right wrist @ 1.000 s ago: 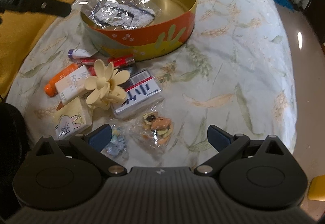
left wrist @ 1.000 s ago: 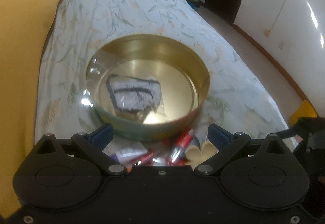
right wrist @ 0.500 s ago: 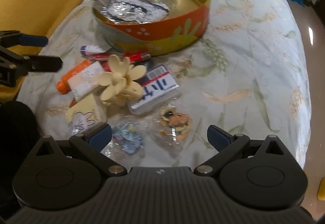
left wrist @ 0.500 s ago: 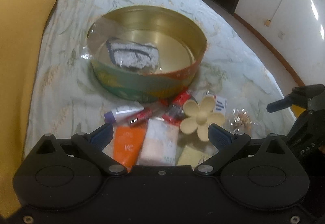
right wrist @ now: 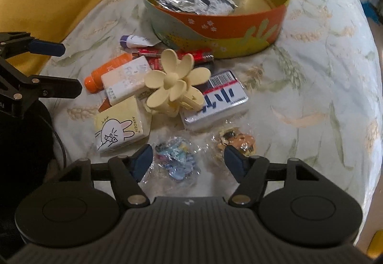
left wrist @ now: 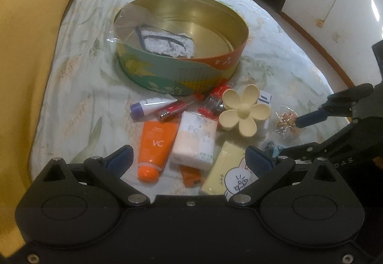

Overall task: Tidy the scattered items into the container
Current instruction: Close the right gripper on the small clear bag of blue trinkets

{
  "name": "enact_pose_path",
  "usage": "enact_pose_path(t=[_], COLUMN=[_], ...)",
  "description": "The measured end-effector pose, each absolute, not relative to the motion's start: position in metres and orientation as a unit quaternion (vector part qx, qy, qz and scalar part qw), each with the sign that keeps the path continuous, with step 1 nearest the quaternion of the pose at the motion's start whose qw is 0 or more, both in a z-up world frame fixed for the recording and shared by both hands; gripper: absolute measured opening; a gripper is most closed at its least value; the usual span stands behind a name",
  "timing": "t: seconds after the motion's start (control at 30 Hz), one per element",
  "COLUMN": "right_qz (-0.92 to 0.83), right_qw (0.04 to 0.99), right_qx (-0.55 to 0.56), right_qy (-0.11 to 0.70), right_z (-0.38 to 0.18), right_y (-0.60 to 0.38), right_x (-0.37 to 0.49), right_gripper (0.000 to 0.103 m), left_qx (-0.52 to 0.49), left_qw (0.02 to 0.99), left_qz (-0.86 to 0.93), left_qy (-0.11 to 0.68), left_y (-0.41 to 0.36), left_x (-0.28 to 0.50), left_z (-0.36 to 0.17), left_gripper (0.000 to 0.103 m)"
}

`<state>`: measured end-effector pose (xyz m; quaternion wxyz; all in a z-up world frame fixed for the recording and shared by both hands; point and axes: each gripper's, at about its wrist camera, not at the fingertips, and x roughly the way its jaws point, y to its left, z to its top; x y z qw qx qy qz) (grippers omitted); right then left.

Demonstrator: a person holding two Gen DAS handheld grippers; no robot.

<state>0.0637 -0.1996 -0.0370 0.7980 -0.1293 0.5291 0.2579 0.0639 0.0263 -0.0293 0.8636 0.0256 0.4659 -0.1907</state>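
A small clear packet of blue trinkets lies on the bedspread, near the round tin, and is straddled by the right gripper, whose jaws are closing but not yet pressing. A pickup seems in hand; a firm pinch is called for next. The left gripper is held spread over the orange tube. Only the right view shows the packet clearly.

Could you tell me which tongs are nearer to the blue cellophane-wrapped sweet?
Right. The right tongs straddle the blue sweet, jaws closing; the left tongs hover over the orange tube, farther off.
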Motion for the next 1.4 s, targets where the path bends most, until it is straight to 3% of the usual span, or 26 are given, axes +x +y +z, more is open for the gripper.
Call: enact_pose_path(t=[0.13,0.2,0.23,0.27,0.47,0.83,1.4], right_qz=[0.268,0.269,0.271,0.272,0.282,0.273,0.237], right_qw=[0.788,0.778,0.774,0.773,0.779,0.812,0.83], right_qx=[-0.153,-0.162,-0.167,-0.169,-0.137,-0.069,-0.058], right_qy=[0.532,0.544,0.547,0.548,0.543,0.511,0.502], right_z=[-0.046,-0.056,-0.061,-0.064,-0.052,0.007,0.01], right_y=[-0.189,-0.185,-0.184,-0.182,-0.192,-0.225,-0.257], right_x=[0.062,0.063,0.062,0.061,0.058,0.063,0.056], right_gripper=[0.077,0.069,0.06,0.03,0.023,0.023,0.023], left_qx=[0.03,0.033,0.035,0.037,0.047,0.057,0.115], left_qw=[0.863,0.863,0.862,0.862,0.859,0.852,0.843], left_qz=[-0.195,-0.197,-0.199,-0.201,-0.21,-0.239,-0.267], left_qy=[0.464,0.465,0.464,0.464,0.465,0.463,0.453], left_y=[0.023,0.02,0.019,0.018,0.015,0.001,-0.002], left_x=[0.059,0.056,0.054,0.053,0.046,0.036,0.024], left_z=[-0.031,-0.032,-0.033,-0.033,-0.035,-0.039,-0.056], left_gripper=[0.1,0.1,0.1,0.1,0.1,0.1,0.099])
